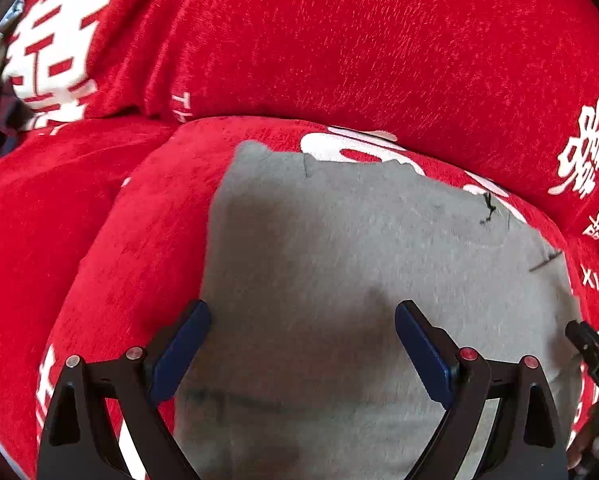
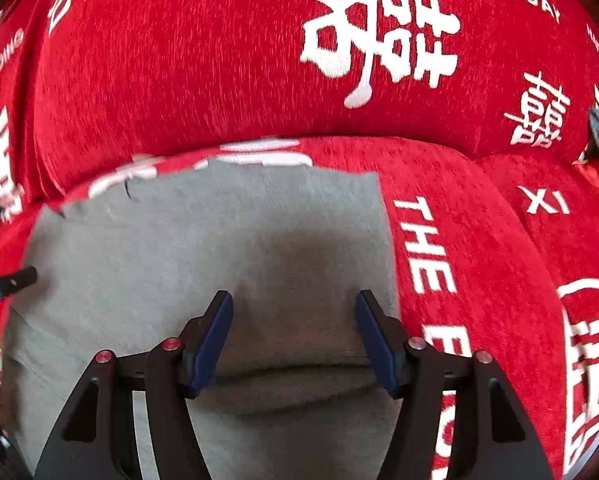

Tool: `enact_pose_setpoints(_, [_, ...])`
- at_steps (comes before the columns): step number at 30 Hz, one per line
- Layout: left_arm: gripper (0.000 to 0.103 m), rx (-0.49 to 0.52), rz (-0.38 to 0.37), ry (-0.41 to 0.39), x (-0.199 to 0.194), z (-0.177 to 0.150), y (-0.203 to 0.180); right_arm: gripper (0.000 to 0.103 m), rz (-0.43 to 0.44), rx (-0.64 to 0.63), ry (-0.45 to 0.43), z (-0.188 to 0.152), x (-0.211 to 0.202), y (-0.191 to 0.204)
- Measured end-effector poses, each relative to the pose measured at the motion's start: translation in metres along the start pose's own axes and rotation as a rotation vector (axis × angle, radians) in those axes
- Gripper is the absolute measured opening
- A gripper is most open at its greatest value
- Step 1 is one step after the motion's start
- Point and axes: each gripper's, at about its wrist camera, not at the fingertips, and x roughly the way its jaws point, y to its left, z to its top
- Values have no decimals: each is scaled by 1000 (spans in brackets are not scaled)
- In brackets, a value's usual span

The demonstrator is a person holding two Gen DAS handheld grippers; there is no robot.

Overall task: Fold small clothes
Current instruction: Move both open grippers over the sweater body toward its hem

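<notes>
Left wrist view shows a grey garment (image 1: pixel 339 280) lying flat on a red sofa seat cushion (image 1: pixel 111 280), its far edge close to the backrest (image 1: pixel 339 40). Its long axis appears to run from the near edge of the seat toward the backrest, though the near end is hidden under the grippers, so which end is which cannot be told. The left gripper (image 1: pixel 303 344) hangs over the cloth's left edge with its jaws released and nothing between them. In the right wrist view the right gripper (image 2: pixel 295 336) hovers over the garment (image 2: pixel 179 248) near its right edge, jaws spread and empty, above a low crosswise ridge (image 2: pixel 291 372) in the fabric.

Judging from this, the step in hand is the approach for a fold. The next move likely calls for each gripper to sink onto its side of the cloth, pinch one layer only, and lift both sides evenly. The white-lettered red cover (image 2: pixel 423 248) surrounds the garment on every visible side.
</notes>
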Motion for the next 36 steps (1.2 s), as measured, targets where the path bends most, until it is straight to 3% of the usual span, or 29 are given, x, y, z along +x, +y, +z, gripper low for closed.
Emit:
enact_pose_setpoints(3, [97,0,34,66,26,14,-3,77,-39,8,80,12,26,1])
enact_pose_setpoints(4, [102,9,76,78,36,20,-5,80,-52,-5,81,16,30,3])
enact_pose_setpoints(6, [102,4,73,97,47,28,-3,85,-62,-10,103,26,41,3])
enact_pose_setpoints(9, [102,10,72,101,51,36,-1,93,-54,33,121,39,53,-3])
enact_pose_setpoints(12, [102,7,91,91,42,34,2,94,-80,-18,123,39,55,3])
enact_pose_setpoints(14, [102,-8,78,33,22,24,0,94,-92,8,120,38,45,3])
enact_pose_setpoints(17, [102,26,25,16,6,2,-19,94,-18,23,53,20,19,15])
enact_pose_setpoints(22, [102,165,82,-23,-2,-36,-62,94,-73,-127,5,-21,11,49])
enact_pose_setpoints(24, [102,190,122,-58,-7,-50,-68,94,-67,-121,-20,-32,2,48])
enact_pose_setpoints(34, [102,102,97,-116,-40,-93,-53,94,-16,-30,-39,-74,-25,26])
enact_pose_setpoints(36, [102,116,106,-126,-40,-107,-54,94,-44,-58,-32,-82,-27,31])
